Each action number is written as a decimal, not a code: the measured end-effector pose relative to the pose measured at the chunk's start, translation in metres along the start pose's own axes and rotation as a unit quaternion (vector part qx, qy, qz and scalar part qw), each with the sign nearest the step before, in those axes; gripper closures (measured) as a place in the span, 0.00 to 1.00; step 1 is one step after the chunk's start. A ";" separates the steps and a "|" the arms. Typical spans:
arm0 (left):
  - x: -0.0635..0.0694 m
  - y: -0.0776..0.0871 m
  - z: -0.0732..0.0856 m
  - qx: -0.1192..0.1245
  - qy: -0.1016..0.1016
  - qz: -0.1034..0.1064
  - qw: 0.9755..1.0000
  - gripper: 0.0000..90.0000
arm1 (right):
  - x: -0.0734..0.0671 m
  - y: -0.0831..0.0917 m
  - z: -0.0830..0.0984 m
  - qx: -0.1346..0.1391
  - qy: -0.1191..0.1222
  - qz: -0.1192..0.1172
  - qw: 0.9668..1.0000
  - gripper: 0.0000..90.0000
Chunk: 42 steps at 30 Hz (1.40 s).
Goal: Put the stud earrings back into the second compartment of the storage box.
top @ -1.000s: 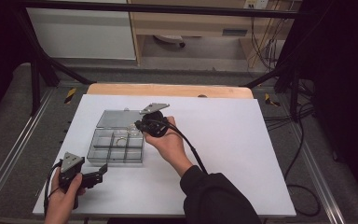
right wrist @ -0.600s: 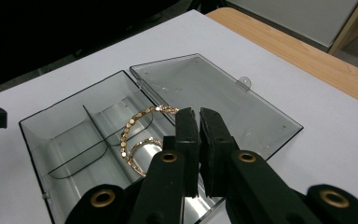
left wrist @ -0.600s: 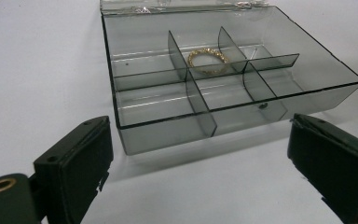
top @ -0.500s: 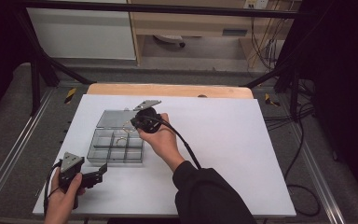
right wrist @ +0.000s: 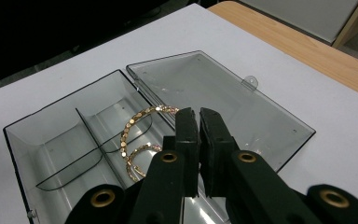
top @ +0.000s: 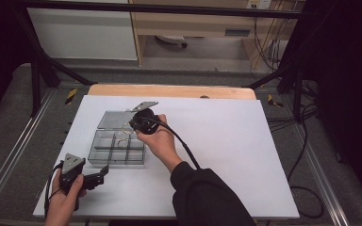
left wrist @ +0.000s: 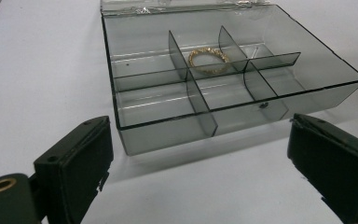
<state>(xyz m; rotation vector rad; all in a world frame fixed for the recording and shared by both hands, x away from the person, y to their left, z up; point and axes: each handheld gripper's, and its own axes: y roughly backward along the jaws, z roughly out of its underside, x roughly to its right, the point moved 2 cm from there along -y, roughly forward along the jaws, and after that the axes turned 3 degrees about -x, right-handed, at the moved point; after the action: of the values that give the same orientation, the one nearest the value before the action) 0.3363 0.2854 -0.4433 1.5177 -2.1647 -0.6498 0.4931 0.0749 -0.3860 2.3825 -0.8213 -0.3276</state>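
Bracelet beside right gripper, jaws together.

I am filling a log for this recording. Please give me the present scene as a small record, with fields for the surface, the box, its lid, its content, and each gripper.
surface: white table top
box: clear grey compartment box, dividers inside
lid: lid open, lying flat behind the box
content: gold bracelet in a middle compartment at the lid side
left gripper: left gripper, jaws wide apart, holding nothing, short of the box's near wall
right gripper: right gripper, jaws nearly together, above the box near the bracelet; contact cannot be told
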 end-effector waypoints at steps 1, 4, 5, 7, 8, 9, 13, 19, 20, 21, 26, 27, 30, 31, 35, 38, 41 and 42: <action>0.000 0.000 0.000 0.000 0.000 0.000 1.000 0.08 | 0.000 0.000 0.000 -0.002 0.000 -0.001 1.000 0.97; 0.000 0.000 0.000 0.000 0.002 0.000 1.000 0.08 | -0.002 -0.002 0.001 -0.003 0.002 -0.002 1.000 0.97; 0.000 0.000 0.000 0.000 0.001 -0.001 1.000 0.08 | -0.002 -0.003 0.001 -0.004 0.002 -0.003 1.000 0.97; 0.000 0.000 0.000 -0.001 0.000 0.000 1.000 0.08 | -0.003 -0.004 0.002 -0.007 0.002 -0.003 1.000 0.97; 0.000 0.000 0.000 -0.001 0.000 0.000 1.000 0.08 | -0.003 -0.004 0.002 -0.006 0.004 -0.004 1.000 0.97; 0.000 0.000 0.000 -0.001 0.000 0.000 1.000 0.08 | -0.004 -0.005 0.002 -0.007 0.005 -0.005 1.000 0.97; 0.000 0.000 0.000 -0.001 0.000 -0.001 1.000 0.08 | -0.006 -0.008 0.003 -0.011 0.006 -0.008 1.000 0.97; 0.000 0.000 0.000 -0.001 0.000 0.000 1.000 0.08 | -0.010 -0.013 0.006 -0.015 0.007 -0.013 1.000 0.97; 0.000 0.000 0.000 -0.001 0.000 0.000 1.000 0.08 | -0.010 -0.014 0.006 -0.015 0.007 -0.013 1.000 0.97; 0.000 0.000 0.000 0.000 0.001 -0.001 1.000 0.08 | -0.011 -0.014 0.006 -0.016 0.007 -0.014 1.000 0.97; 0.000 0.000 0.000 -0.001 0.000 -0.002 1.000 0.08 | -0.014 -0.018 0.008 -0.019 0.011 -0.016 1.000 0.97; 0.000 0.000 0.000 -0.001 0.000 -0.001 1.000 0.08 | -0.015 -0.019 0.008 -0.023 0.009 -0.015 1.000 0.97; 0.000 0.000 0.000 -0.002 0.000 -0.001 1.000 0.08 | -0.018 -0.023 0.009 -0.023 0.013 -0.017 1.000 0.97; 0.000 0.000 0.000 -0.002 -0.002 -0.002 1.000 0.08 | -0.019 -0.024 0.010 -0.025 0.011 -0.016 1.000 0.97; 0.000 0.000 0.000 -0.002 -0.001 -0.002 1.000 0.08 | -0.022 -0.029 0.010 -0.027 0.012 -0.016 0.999 0.97; 0.000 0.000 0.000 -0.003 -0.001 -0.001 1.000 0.08 | -0.021 -0.031 0.009 -0.026 0.003 -0.012 1.000 0.97; 0.000 0.000 0.000 -0.003 -0.001 -0.002 1.000 0.08 | -0.019 -0.032 0.008 -0.024 -0.002 -0.010 1.000 0.97; 0.000 0.000 0.000 -0.002 -0.001 -0.002 1.000 0.08 | -0.019 -0.033 0.008 -0.022 -0.007 -0.009 1.000 0.97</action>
<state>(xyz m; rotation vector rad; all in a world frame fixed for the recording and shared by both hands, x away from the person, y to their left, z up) 0.3366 0.2852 -0.4436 1.5200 -2.1611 -0.6586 0.4912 0.1040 -0.4118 2.3507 -0.7906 -0.3677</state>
